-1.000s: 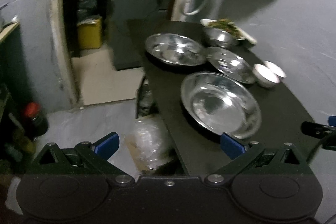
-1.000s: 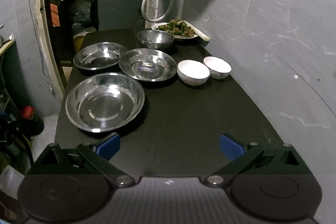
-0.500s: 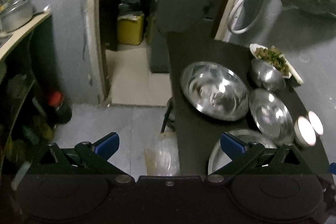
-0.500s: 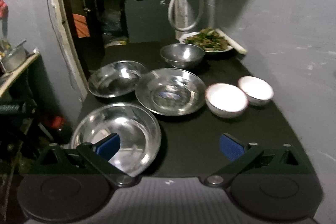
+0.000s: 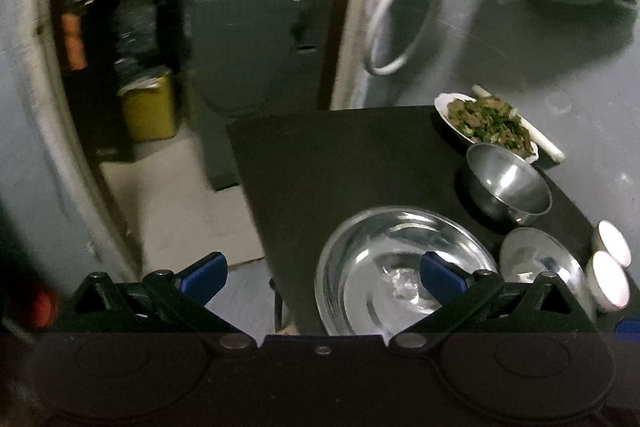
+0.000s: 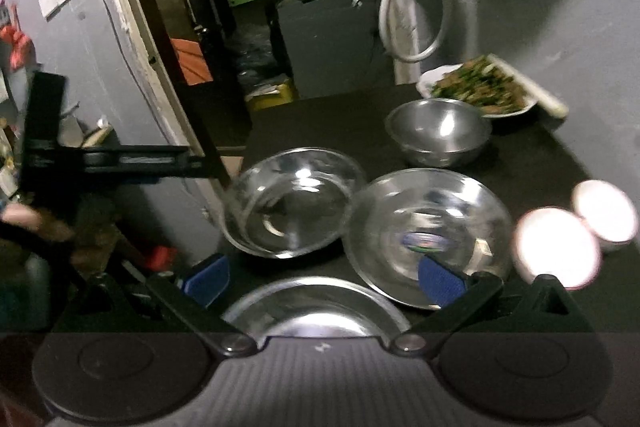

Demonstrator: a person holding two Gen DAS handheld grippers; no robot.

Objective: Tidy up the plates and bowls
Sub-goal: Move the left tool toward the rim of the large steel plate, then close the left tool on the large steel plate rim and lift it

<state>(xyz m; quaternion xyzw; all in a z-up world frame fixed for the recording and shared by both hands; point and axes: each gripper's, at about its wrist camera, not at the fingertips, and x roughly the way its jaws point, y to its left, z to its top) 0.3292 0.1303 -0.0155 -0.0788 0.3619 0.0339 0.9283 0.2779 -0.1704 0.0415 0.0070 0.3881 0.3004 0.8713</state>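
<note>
Looking forward from the left wrist, the left claw [image 5: 322, 277] is held above the near left part of the black bench [image 5: 340, 155], its blue-padded fingers [image 5: 202, 275] spread wide with nothing between them. The left finger hangs over the floor beyond the bench edge; the right finger sits over a wide steel basin [image 5: 400, 267]. To the right of that basin lies a flatter steel plate [image 5: 540, 259], and at the far right edge two white bowls [image 5: 610, 267] stand side by side, touching or nearly so. Farther back is a deep steel bowl [image 5: 508, 183], and behind it a white dish of green vegetables [image 5: 486, 123] near the wall.

From the right wrist, the right claw [image 6: 324, 277] is likewise spread and empty, hovering above the bench [image 6: 532, 163]. A steel basin rim [image 6: 316, 301] lies directly below, between the fingers. Beyond it stand a second basin [image 6: 294, 203] on the left and the steel plate [image 6: 428, 227] on the right, their rims just beside each other. The two white bowls [image 6: 560, 247] are overexposed at right. The deep bowl [image 6: 438, 131] and vegetable dish [image 6: 476, 89] stand at the far end. The other tool's dark frame [image 6: 100, 159] reaches in from the left; the hand on it is blurred.
</note>
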